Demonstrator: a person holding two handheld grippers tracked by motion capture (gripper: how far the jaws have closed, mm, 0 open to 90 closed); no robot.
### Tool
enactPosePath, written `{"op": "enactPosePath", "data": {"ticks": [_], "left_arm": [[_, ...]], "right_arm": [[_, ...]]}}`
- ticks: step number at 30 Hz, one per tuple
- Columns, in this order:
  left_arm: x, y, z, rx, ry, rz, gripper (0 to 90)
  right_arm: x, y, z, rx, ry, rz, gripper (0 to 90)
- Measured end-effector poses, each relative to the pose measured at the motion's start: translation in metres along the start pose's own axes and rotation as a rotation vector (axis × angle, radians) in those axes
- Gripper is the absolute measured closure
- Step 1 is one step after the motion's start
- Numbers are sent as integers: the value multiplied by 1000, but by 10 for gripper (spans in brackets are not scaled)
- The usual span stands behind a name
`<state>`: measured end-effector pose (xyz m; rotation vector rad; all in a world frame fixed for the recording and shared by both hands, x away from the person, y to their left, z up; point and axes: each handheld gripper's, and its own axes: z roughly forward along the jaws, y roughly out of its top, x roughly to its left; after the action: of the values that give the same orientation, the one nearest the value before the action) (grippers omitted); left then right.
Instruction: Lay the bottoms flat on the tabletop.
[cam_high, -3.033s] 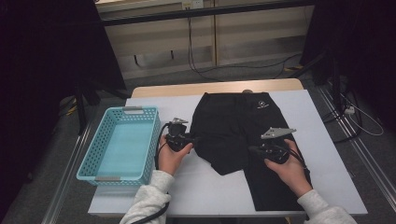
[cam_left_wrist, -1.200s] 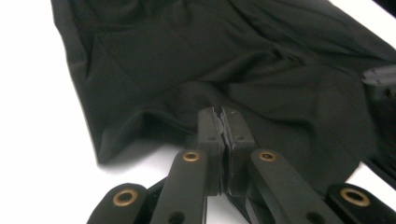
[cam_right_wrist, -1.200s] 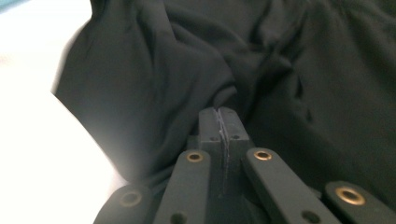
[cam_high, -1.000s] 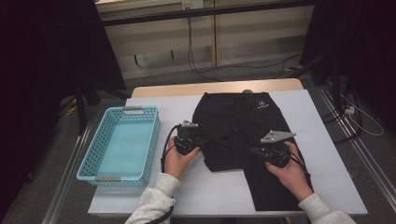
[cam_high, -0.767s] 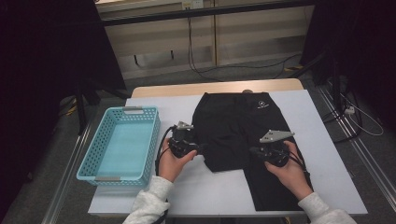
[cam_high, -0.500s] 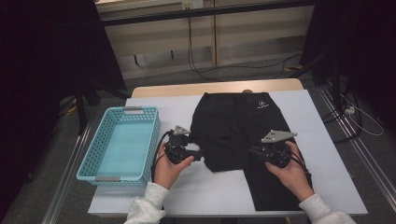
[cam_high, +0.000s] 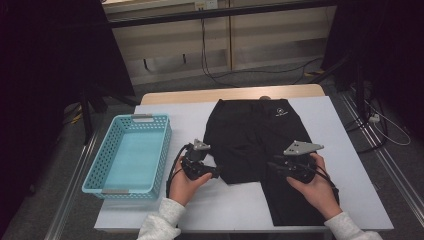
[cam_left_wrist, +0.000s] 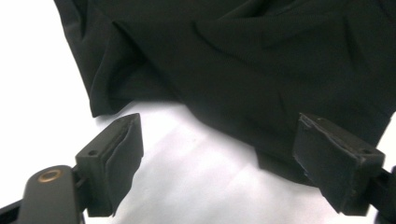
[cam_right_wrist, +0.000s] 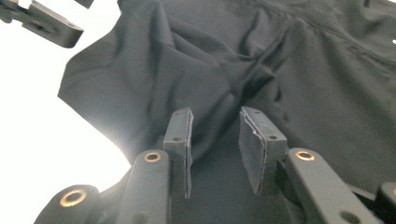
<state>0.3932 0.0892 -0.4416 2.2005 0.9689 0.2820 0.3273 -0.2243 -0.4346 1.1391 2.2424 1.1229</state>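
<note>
**Both grippers let go of the black trousers**

A pair of black trousers (cam_high: 260, 145) lies on the white table (cam_high: 350, 150), its waistband at twelve o'clock and one leg running down toward five o'clock; the other leg is folded up over the middle, leaving a bunched edge at about seven o'clock of the garment.

The left gripper (cam_high: 216, 172) sits just beside that folded edge, at nine o'clock of the trousers. Its jaws have just been opening and now stand wide apart; in the left gripper view (cam_left_wrist: 224, 163) the pads (cam_left_wrist: 123, 149) frame bare table and the cloth's hem, pressing on nothing.

The right gripper (cam_high: 272, 165) rests over the trousers at about four o'clock of the fold. Its jaws have also just been opening: in the right gripper view (cam_right_wrist: 215, 140) a narrow gap shows between the pads (cam_right_wrist: 252, 135), with cloth lying under them but not pinched.

A turquoise basket (cam_high: 102, 175) stands at nine o'clock on the table, well apart from the trousers.
</note>
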Motion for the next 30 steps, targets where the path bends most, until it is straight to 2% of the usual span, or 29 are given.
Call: {"op": "enactPosePath", "data": {"ticks": [4,7,8,10,12,14,16,18,20,22,26,28,30], "left_arm": [[-1,0,0,-5,-8,-6,158],[0,0,-2,-8,-9,-3,158],[1,1,-3,-4,-18,-7,158],[1,1,-3,-10,-14,-11,156],[1,1,-3,-7,-18,-9,154],[0,2,-2,-10,-22,-4,154],[1,2,-2,-4,-27,6,154],[0,2,-1,-7,-24,6,154],[1,0,0,-2,-34,2,155],[3,-2,0,1,-31,6,181],[5,-6,0,7,-47,-4,223],[5,-7,0,9,-68,-17,240],[3,-8,1,8,-61,-13,250]], "right_arm": [[10,2,1,-2,42,-24,660],[20,3,7,21,103,-43,700],[23,2,11,34,108,-52,699],[27,0,18,60,109,-85,672],[28,-4,25,97,130,-91,618],[27,-9,30,120,134,-94,604],[26,-9,30,113,135,-78,659],[23,-8,30,122,126,-78,791],[21,-7,30,115,134,-64,878],[19,-5,28,105,144,-48,889],[10,2,17,28,168,8,896],[7,4,13,23,161,12,897],[7,4,13,24,158,19,900]]}}
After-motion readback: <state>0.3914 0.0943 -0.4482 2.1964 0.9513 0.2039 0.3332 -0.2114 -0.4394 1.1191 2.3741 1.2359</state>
